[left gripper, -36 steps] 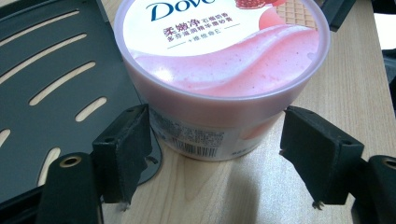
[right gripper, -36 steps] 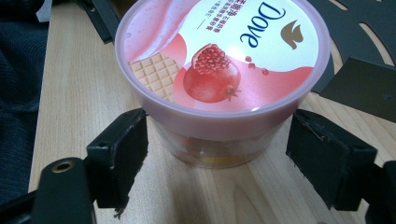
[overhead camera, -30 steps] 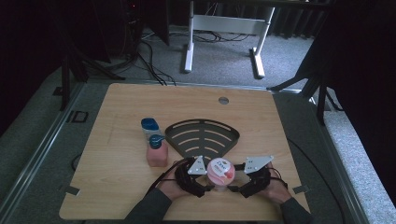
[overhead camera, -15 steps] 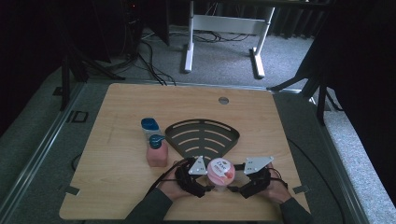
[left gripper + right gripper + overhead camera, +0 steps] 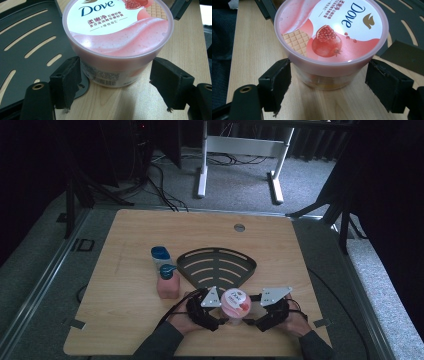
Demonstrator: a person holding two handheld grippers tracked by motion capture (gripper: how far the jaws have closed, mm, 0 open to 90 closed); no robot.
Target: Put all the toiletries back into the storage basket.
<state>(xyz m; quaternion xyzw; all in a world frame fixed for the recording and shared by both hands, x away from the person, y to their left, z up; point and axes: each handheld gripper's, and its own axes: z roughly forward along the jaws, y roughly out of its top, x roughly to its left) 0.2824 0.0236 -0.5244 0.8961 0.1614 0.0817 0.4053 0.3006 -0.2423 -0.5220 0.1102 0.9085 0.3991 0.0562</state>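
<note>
A round Dove tub [image 5: 236, 302] with a pink pomegranate lid stands upright near the table's front edge, at the pointed tip of a black slotted fan-shaped tray [image 5: 217, 267]. My left gripper [image 5: 211, 313] faces the tub from the left and my right gripper [image 5: 264, 314] from the right. In the left gripper view the tub [image 5: 117, 27] sits between the open jaws of the gripper [image 5: 117, 86], with a gap on the right side. In the right gripper view the tub [image 5: 329, 32] likewise stands between the spread jaws of that gripper [image 5: 332, 85].
A pink bottle with a blue cap [image 5: 168, 282] stands left of the tray, and a second blue-capped bottle [image 5: 161, 256] stands just behind it. A small round grommet [image 5: 239, 227] is set in the table's far side. The tray [image 5: 27, 50] lies flat.
</note>
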